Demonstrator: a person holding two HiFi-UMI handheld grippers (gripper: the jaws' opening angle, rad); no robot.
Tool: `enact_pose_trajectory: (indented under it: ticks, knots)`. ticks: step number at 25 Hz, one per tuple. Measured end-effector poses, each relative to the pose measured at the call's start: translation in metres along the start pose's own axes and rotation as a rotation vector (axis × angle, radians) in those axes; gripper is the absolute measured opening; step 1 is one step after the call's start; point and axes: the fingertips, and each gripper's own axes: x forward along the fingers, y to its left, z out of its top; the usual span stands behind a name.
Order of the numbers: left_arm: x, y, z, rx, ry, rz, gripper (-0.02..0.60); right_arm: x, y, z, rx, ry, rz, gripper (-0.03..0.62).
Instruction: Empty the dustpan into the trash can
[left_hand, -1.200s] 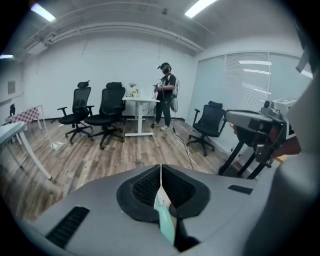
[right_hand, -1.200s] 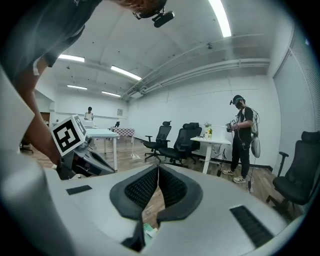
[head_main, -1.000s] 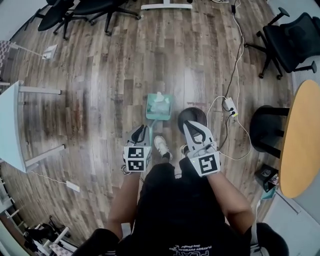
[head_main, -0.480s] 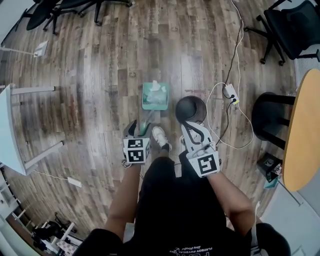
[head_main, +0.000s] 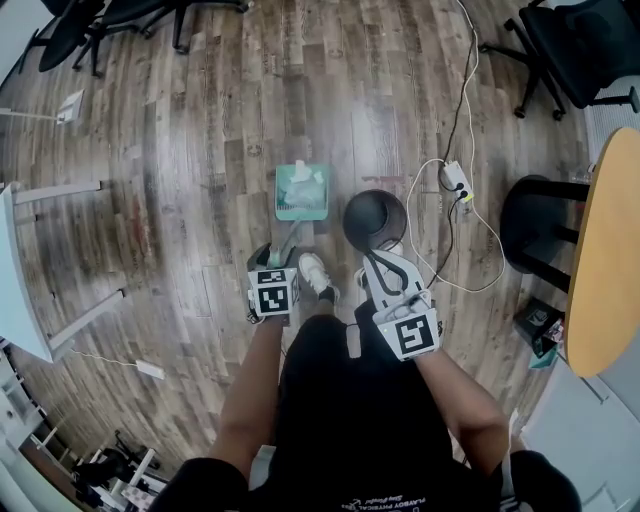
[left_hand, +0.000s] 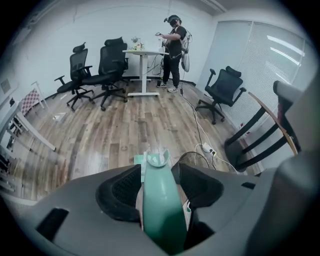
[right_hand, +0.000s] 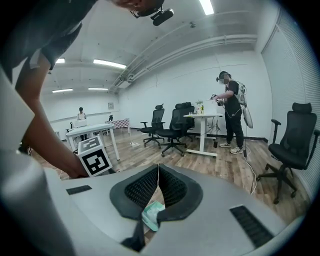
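Note:
A teal dustpan (head_main: 300, 192) with white crumpled paper (head_main: 300, 177) in it rests on the wood floor, its long handle (left_hand: 160, 200) rising toward me. My left gripper (head_main: 282, 252) points steeply down over that handle. Its jaws have just been opening, and the handle stands between the open pads (left_hand: 122, 192) without being pinched. A black round trash can (head_main: 375, 220) sits just right of the dustpan. My right gripper (head_main: 372, 258) hovers at the can's near rim, shut with its tips (right_hand: 158, 167) together and holding nothing.
A white power strip (head_main: 452, 180) with cables lies right of the can. Further right are a black stool (head_main: 545, 225) and a round wooden table (head_main: 605, 240). My shoe (head_main: 318, 272) is between the grippers. A white desk (head_main: 20, 270) stands left, office chairs at the back.
My left gripper has dropped down around the dustpan handle and its jaws went from shut to wide open. The right gripper sank a little toward the trash can.

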Motion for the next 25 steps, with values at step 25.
enact_pose_trajectory:
  ticks: [25]
  knots:
    - [0.0,0.019,-0.025,0.002,0.034,0.084,0.097,-0.001,0.005,0.004,0.009,-0.007,-0.026,0.025]
